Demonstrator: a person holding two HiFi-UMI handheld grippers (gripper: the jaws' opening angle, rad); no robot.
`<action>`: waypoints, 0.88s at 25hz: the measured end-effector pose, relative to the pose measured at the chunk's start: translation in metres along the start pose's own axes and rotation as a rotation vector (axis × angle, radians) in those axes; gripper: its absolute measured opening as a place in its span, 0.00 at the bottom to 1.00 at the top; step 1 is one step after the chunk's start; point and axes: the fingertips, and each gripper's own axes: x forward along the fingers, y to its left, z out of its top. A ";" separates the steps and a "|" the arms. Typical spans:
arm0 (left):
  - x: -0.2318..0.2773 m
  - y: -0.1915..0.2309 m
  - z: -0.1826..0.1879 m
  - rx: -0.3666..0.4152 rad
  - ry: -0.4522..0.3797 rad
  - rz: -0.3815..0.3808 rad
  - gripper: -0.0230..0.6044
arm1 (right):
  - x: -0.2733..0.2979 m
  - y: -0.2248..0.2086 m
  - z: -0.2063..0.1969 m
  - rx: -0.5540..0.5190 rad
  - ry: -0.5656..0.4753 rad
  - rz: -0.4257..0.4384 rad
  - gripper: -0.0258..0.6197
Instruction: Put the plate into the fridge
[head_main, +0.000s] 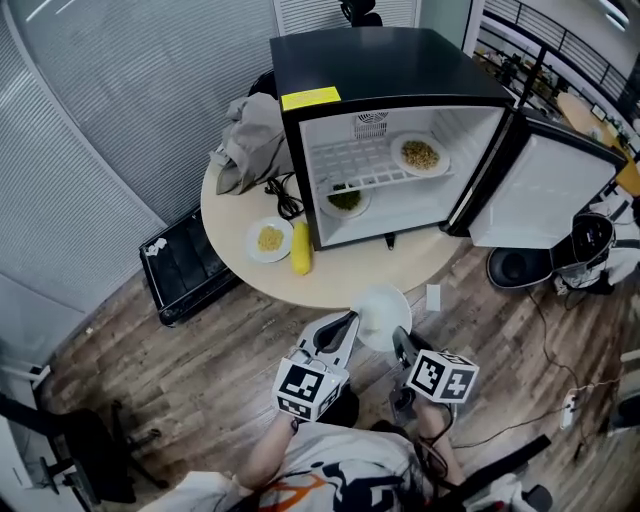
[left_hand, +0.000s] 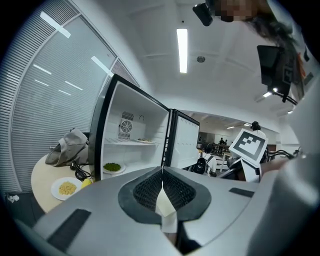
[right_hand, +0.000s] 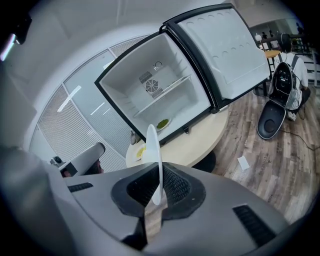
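Empty white plate (head_main: 383, 312) held aloft before the open black fridge (head_main: 380, 60).

4 plates: empty plate (head_main: 381, 312) lower centre, yellow-food plate (head_main: 270, 240) on table (head_main: 340, 285), shelf plate (head_main: 420, 155) and green-food plate (head_main: 345, 200) inside, 1 fridge (head_main: 390, 70), 1 yellow item (head_main: 301, 248), 1 grey cloth (head_main: 250, 140), 1 cable coil (head_main: 287, 195), 2 hand-held grippers: left hand-held gripper (head_main: 350, 322), right hand-held gripper (head_main: 400, 338)

The left tongs (left_hand: 162, 169) fill the lower view, their jaws meeting at the tips (a pale sliver shows lower in the gap, perhaps something behind). Beyond stands the fridge (left_hand: 132, 135), its door (left_hand: 186, 145) swung wide to the right. A plate of greens (left_hand: 112, 167) lies on its floor. On the table (left_hand: 42, 182) beside it are a plate of yellow food (left_hand: 66, 188), a black cable (left_hand: 80, 172) and a grey cloth (left_hand: 70, 146).
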 end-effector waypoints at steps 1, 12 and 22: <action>0.002 0.004 0.002 0.003 -0.003 -0.006 0.06 | 0.002 0.002 0.002 0.003 -0.007 -0.002 0.08; 0.026 0.012 0.013 0.003 -0.020 -0.092 0.06 | 0.005 0.000 0.021 0.053 -0.077 -0.038 0.08; 0.044 0.012 0.015 0.015 -0.010 -0.110 0.06 | 0.011 -0.014 0.038 0.086 -0.094 -0.045 0.08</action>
